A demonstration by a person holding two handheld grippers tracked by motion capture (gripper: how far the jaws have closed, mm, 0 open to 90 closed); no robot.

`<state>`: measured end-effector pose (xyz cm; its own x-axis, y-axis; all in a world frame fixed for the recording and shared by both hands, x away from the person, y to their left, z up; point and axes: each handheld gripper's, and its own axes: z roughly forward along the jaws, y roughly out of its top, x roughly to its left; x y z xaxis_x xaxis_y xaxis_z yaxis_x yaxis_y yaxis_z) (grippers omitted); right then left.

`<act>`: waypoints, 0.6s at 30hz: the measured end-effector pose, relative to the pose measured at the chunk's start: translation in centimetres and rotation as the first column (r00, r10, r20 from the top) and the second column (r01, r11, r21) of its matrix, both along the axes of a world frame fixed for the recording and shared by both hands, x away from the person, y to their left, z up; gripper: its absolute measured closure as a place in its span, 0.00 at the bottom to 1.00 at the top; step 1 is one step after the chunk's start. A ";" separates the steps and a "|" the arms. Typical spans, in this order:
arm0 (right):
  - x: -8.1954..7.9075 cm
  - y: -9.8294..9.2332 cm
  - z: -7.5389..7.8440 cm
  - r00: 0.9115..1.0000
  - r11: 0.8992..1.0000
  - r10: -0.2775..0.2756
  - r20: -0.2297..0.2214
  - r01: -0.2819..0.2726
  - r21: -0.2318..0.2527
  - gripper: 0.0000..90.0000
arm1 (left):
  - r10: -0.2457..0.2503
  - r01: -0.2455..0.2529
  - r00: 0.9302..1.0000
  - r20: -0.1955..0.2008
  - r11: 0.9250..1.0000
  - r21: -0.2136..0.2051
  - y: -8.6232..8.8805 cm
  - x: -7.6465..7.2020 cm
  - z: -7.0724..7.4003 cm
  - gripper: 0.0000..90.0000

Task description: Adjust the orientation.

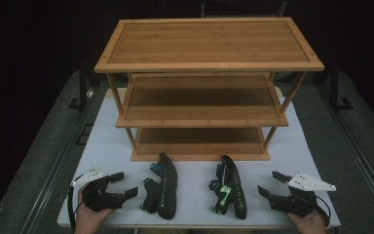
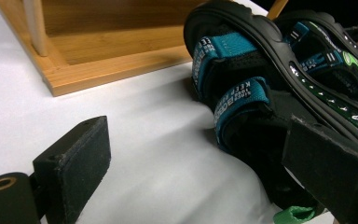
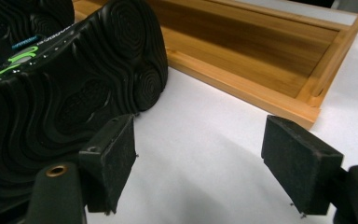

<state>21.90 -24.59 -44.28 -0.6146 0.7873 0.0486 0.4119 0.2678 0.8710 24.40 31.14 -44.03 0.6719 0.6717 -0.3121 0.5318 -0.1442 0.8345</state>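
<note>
Two black sandals lie on their sides on the white tabletop (image 1: 108,146), in front of a three-tier wooden rack (image 1: 209,66). The left sandal (image 1: 163,186) has teal straps; the right sandal (image 1: 230,189) has green accents. My left gripper (image 1: 125,184) sits just left of the teal sandal, open, pointing toward it. In the left gripper view the teal-strapped sandal (image 2: 242,93) lies close ahead of the open gripper (image 2: 200,177), untouched. My right gripper (image 1: 270,183) rests right of the green sandal, open. The right gripper view shows that sandal's sole (image 3: 65,93) beside the gripper's (image 3: 205,163) left jaw.
The rack's bottom shelf (image 1: 199,141) sits right behind the sandals; its edge shows in the left gripper view (image 2: 112,70) and in the right gripper view (image 3: 261,60). Bare white tabletop lies beside the rack on both sides. Dark floor and rails flank the table.
</note>
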 end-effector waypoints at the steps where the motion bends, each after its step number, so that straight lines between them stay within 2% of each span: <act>1: 0.0 0.0 0.0 1.000 1.000 0.001 0.001 -0.001 -0.004 0.28 | -0.001 0.001 1.000 0.001 1.000 0.005 -0.1 0.0 0.0 0.08; 7: -0.1 -0.3 0.0 1.000 1.000 0.000 0.003 0.000 0.004 0.28 | -0.027 0.027 1.000 -0.014 0.999 0.022 -0.7 0.3 -0.2 0.09; 8: -0.1 -0.3 0.0 1.000 1.000 -0.002 0.004 0.002 0.007 0.28 | -0.037 0.038 0.999 -0.018 0.998 0.040 -1.0 0.3 -0.3 0.09; 9: -0.1 -0.3 0.0 1.000 1.000 -0.002 0.004 0.002 0.007 0.28 | -0.037 0.038 0.999 -0.018 0.998 0.040 -1.0 0.3 -0.3 0.09; 11: -0.1 -0.3 0.0 1.000 1.000 -0.001 0.009 0.001 0.009 0.28 | -0.053 0.054 0.998 -0.021 0.997 0.055 -1.3 0.3 -0.4 0.12; 12: -0.1 -0.3 0.1 1.000 1.000 0.000 0.010 0.000 0.009 0.28 | -0.068 0.070 0.997 -0.030 0.996 0.061 -1.5 0.3 -0.5 0.18; 14: -0.2 -0.1 0.1 1.000 1.000 0.011 0.011 -0.011 0.002 0.28 | -0.071 0.074 0.997 -0.036 0.994 0.077 -1.7 0.4 -0.6 0.23; 15: -0.2 -0.1 0.1 1.000 1.000 0.011 0.011 -0.011 0.002 0.28 | -0.082 0.085 0.996 -0.038 0.993 0.085 -1.7 0.5 -0.7 0.23; 18: -0.2 0.1 0.1 1.000 1.000 0.020 0.011 -0.020 -0.003 0.28 | -0.087 0.091 0.995 -0.047 0.992 0.084 -2.0 0.6 -0.7 0.28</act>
